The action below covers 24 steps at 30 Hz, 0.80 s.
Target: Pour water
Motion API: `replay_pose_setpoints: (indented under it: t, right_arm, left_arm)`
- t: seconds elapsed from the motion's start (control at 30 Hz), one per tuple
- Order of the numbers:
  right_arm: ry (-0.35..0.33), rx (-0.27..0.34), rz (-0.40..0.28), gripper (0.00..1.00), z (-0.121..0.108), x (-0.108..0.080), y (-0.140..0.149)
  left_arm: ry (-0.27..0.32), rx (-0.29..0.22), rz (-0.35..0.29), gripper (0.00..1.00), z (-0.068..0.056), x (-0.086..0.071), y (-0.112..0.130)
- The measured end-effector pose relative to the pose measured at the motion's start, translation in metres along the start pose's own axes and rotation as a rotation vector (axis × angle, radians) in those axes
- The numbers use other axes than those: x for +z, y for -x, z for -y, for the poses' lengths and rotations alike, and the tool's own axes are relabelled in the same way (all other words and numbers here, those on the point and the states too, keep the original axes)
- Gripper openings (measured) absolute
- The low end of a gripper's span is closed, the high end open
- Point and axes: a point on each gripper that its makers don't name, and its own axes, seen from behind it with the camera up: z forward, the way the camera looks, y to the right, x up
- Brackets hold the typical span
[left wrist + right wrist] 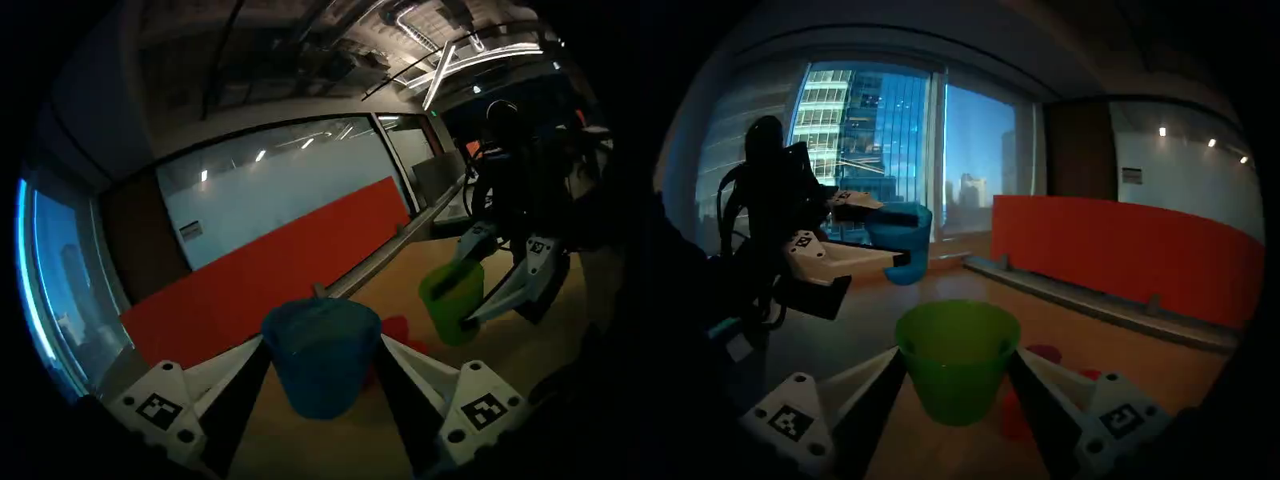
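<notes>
Running along the far edge of the wooden table (1120, 352) is a low grey rail (1088, 298), w/ a red wall panel (1136, 240) just behind it and a big window (872, 136) off to the left in the right gripper view. The tabletop is mostly bare apart from a few small red things (1044, 352) lying toward the rail, so there is open room below and around both cups. The left gripper (322, 352) is held above the table, its view tilted, jaws partway closed w/ both fingers pressing the sides of a blue cup (322, 376), rim up btwn them. The right gripper (958, 356) clamps a green cup (958, 376) the same way, rim up. In the right gripper view the blue cup hangs higher and to the left, in front of the window, gripped from the side by the other gripper's white fingers (852, 260), w/ a dark hand (772, 200) behind. The cups are well apart. Both are smooth plastic, tapered, wider at the rim. The fingers are white w/ black inner faces and carry square black-and-white markers (792, 420). Light is dim; can't tell what is inside either cup.
</notes>
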Motion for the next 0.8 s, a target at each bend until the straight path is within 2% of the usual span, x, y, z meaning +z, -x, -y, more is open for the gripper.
replay_pose_setpoints:
  t: [0.4,0.8]
  right_arm:
    - [-0.046,-0.016,0.005,0.87,0.017,0.008,0.006]
    - [-0.08,-0.018,0.007,0.87,0.029,0.014,0.01]
  left_arm:
    - [-0.015,0.135,-0.026,0.84,0.005,-0.003,-0.025]
    - [-0.023,0.268,-0.036,0.84,0.005,-0.003,-0.047]
